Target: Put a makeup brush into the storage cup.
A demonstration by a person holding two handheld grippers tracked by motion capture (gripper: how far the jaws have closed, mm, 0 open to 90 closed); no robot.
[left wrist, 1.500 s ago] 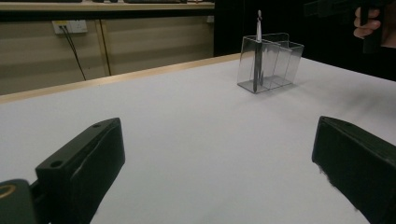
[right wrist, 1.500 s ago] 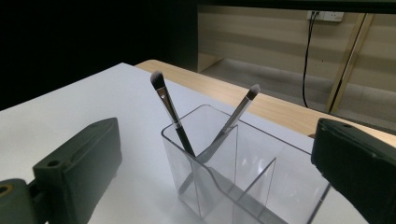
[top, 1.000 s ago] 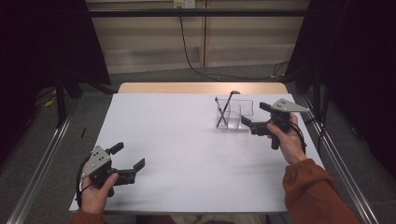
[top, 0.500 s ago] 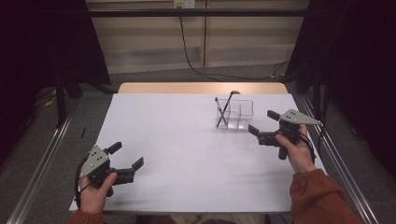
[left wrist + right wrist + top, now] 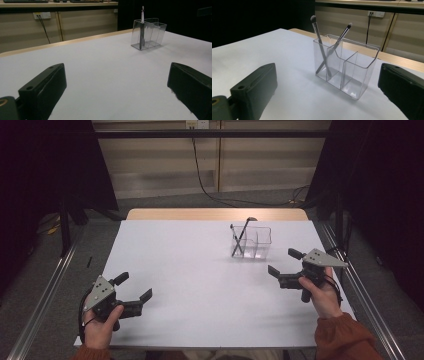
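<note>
Jaws spread and holding nothing, the left hand-held gripper (image 5: 134,288) sits far left of the clear organizer (image 5: 251,241), near the table's (image 5: 200,270) front edge, with bare white surface between them. Two makeup brushes (image 5: 324,53) cross in the organizer's leftmost compartment. Just right of the organizer, the right hand-held gripper (image 5: 285,262) is likewise spread, close to the table's right edge.

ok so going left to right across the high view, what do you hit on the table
left tool → clear organizer with two brushes crossed in its left compartment → right tool, both tools open and holding nothing
</note>
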